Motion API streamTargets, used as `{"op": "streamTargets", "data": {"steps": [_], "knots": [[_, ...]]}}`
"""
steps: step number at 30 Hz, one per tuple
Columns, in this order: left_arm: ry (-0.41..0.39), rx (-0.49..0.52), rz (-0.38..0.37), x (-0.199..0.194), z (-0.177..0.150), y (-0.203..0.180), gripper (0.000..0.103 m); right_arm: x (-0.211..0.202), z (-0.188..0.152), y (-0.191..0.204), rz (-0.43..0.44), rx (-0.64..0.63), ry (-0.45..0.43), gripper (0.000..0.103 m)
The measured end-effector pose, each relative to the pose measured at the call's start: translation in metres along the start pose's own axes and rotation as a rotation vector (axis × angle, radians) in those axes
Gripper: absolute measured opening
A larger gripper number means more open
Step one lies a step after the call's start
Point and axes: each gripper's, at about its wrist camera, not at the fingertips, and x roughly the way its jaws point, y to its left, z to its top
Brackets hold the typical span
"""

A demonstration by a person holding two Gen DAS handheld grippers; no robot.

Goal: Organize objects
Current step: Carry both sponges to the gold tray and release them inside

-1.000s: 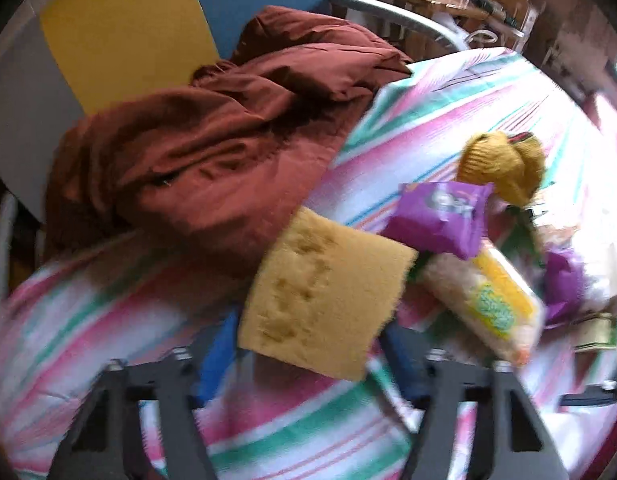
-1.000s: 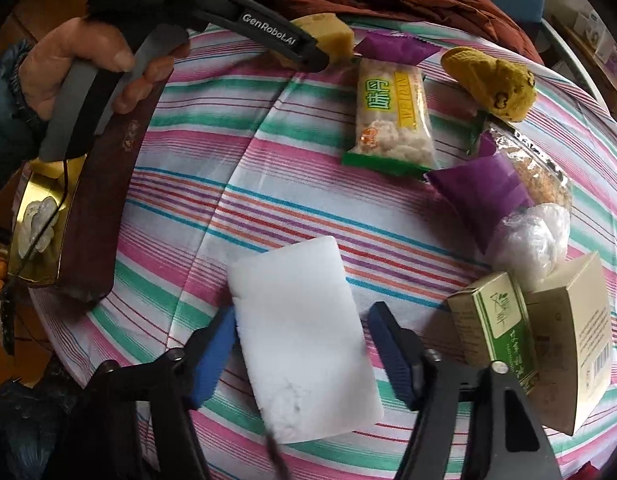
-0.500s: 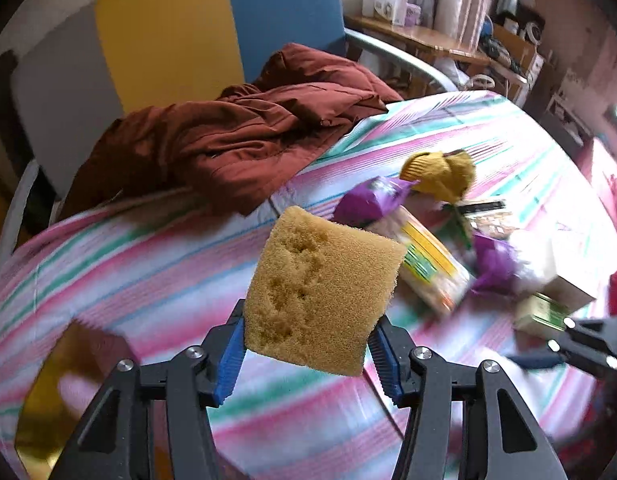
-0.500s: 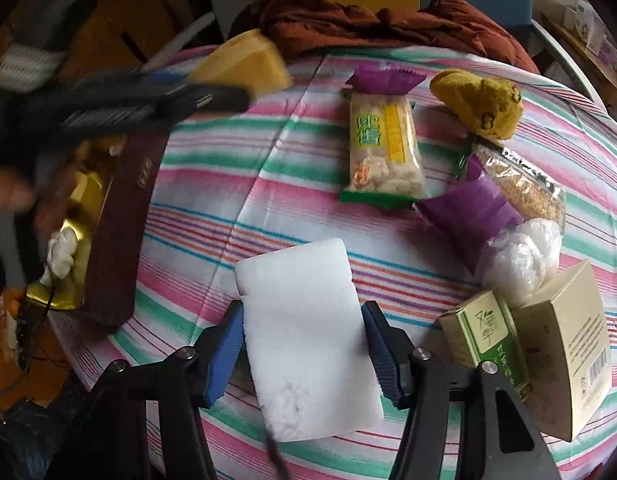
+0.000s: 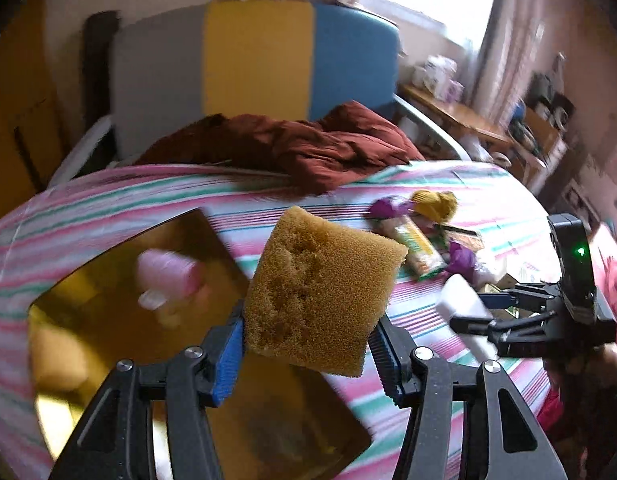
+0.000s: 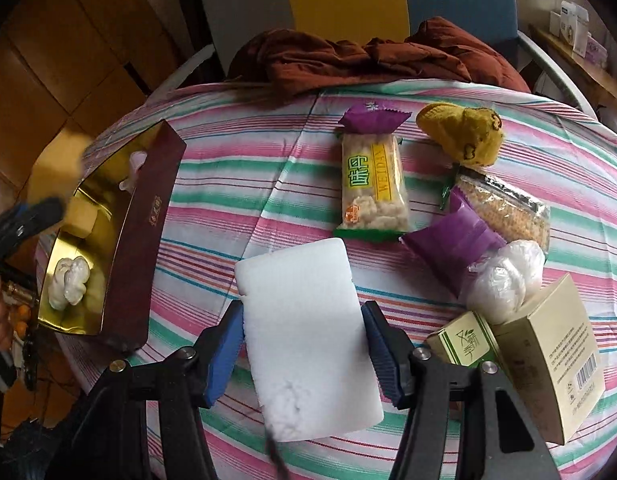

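The left gripper (image 5: 308, 344) has its jaws closed part-way on a yellow sponge (image 5: 322, 292), a thick, coarse-pored block with a darker stained patch on its face, held tilted with one corner pointing up. The blue pads press its two lower sides, and the sponge hangs in the air above the gold-lined box (image 5: 120, 300) at the near left edge of the table (image 5: 108, 200). The gripper points downward at a slant over the box's open inside, where a pink bottle-shaped thing (image 5: 168, 280) lies, blurred. The right gripper (image 6: 304, 344) has its jaws set to a similar middle width around a white foam block (image 6: 308, 332), a smooth rectangle with a torn, crumbled patch near its lower end; the pads touch its long sides. The block is held above the striped cloth near the table's front edge, and the gripper points steeply down. Beyond it lie a rice-cracker packet (image 6: 374, 188), a purple wrapper (image 6: 452, 248), a yellow knitted thing (image 6: 464, 132), a grain packet (image 6: 504, 208), a white plastic wad (image 6: 504, 276) and two cartons (image 6: 548, 364). To its left stands the box, with maroon outer walls, holding a white lump (image 6: 68, 280). A rust-red cloth (image 6: 368, 60) is heaped at the far edge.
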Motion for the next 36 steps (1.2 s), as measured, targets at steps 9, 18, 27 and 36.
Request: {"op": "streamTargets", "data": {"steps": [9,18,27,36], "knots": [[-0.059,-0.221,0.150,-0.068,-0.062,0.103,0.058,0.003,0.002,0.028,-0.024,-0.008,-0.018,0.059],[-0.087,-0.376,0.215,-0.100,-0.110,0.168,0.059,-0.019,0.009,0.123,0.061,-0.107,-0.081,0.059],[-0.112,-0.380,0.205,-0.100,-0.108,0.177,0.061,0.002,0.024,0.204,0.168,-0.113,-0.080,0.062],[-0.155,-0.347,0.220,-0.095,-0.089,0.171,0.102,0.033,0.019,0.244,0.170,-0.127,-0.058,0.087]]}}
